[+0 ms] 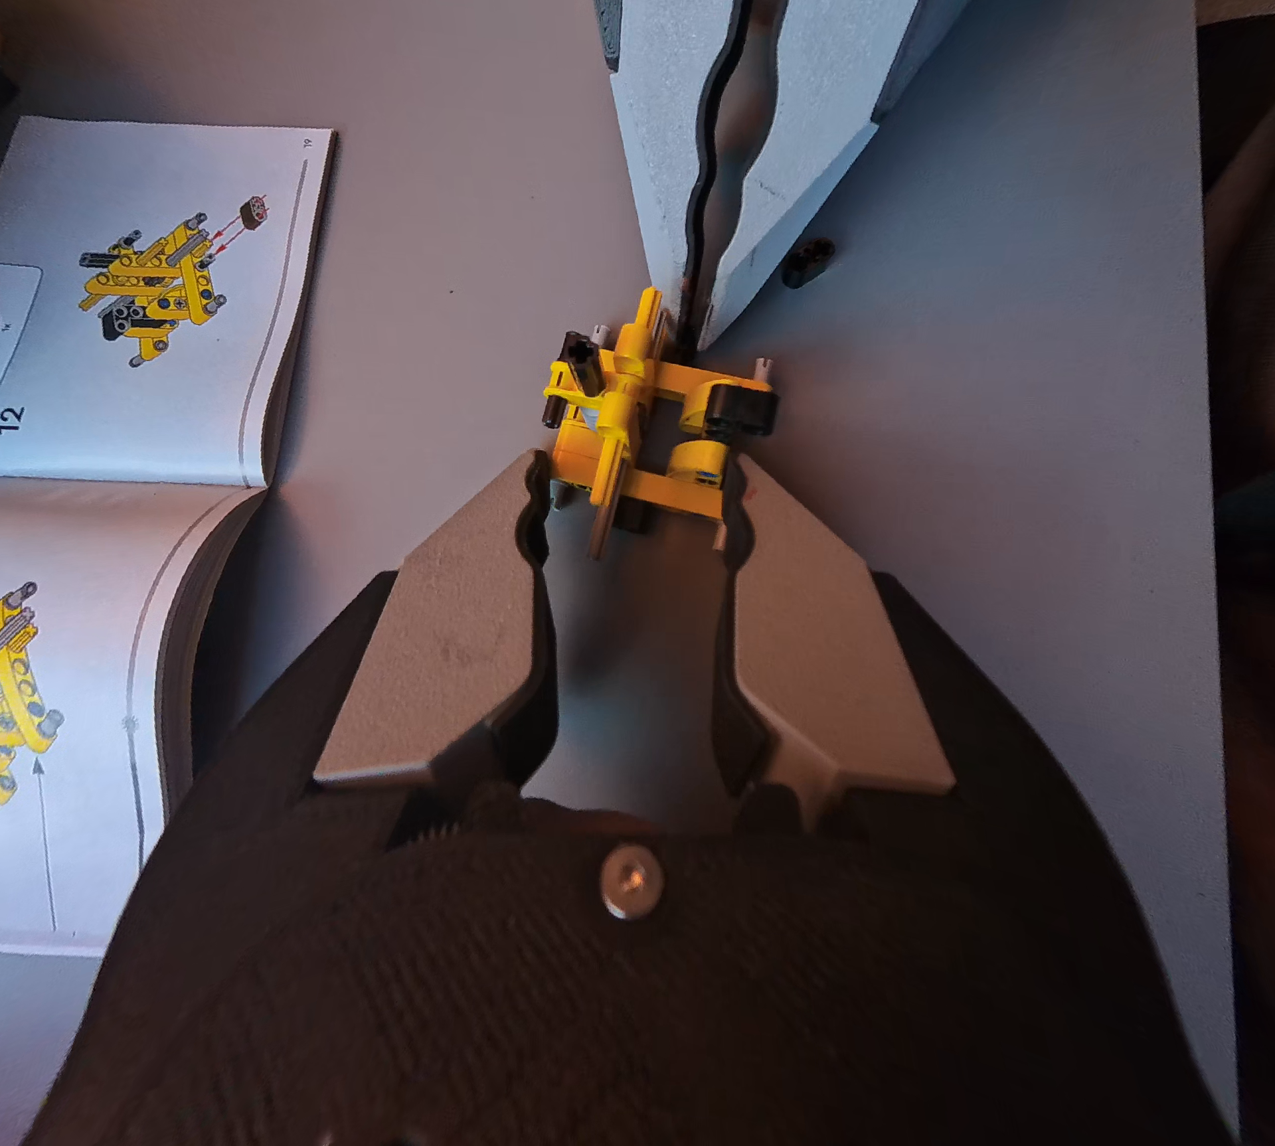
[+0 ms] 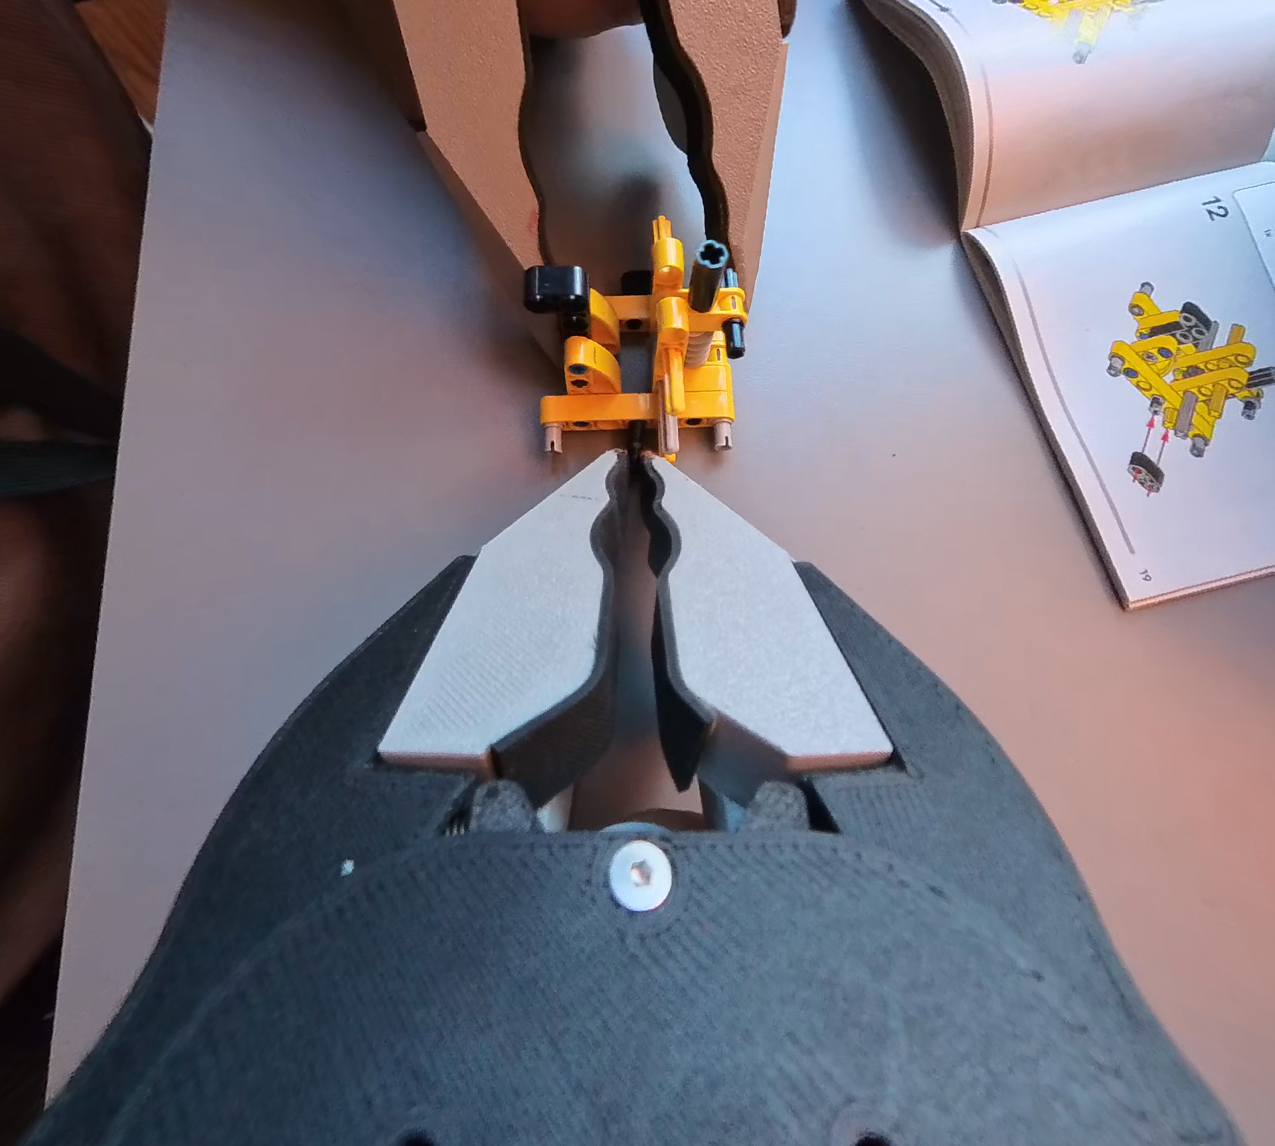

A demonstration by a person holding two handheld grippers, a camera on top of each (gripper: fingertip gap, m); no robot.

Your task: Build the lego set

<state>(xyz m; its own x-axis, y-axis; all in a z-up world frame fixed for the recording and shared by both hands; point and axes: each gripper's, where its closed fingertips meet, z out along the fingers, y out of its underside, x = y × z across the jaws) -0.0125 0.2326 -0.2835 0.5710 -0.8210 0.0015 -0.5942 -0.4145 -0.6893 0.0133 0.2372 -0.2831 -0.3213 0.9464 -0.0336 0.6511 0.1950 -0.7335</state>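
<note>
A small yellow lego assembly point(image 1: 648, 423) with black connectors and grey pins rests on the grey table. It also shows in the right wrist view point(image 2: 641, 354). My left gripper point(image 1: 635, 475) straddles it, with one fingertip on each side, and holds it by its flanks. From the far side in the right wrist view, the left gripper point(image 2: 645, 313) frames the assembly. My right gripper point(image 2: 636, 466) is nearly closed, and its tips pinch a thin black pin point(image 2: 636, 445) that sticks out of the assembly's near edge. In the left wrist view, the right gripper point(image 1: 692, 337) comes from the top.
An open instruction booklet point(image 1: 138, 319) lies left of the assembly; it appears at the right in the right wrist view point(image 2: 1118, 354). A loose small black connector point(image 1: 807, 261) lies on the table beside the right gripper. The table edge point(image 1: 1204, 492) runs close by. Both grippers' tips are close together, under 4 cm apart.
</note>
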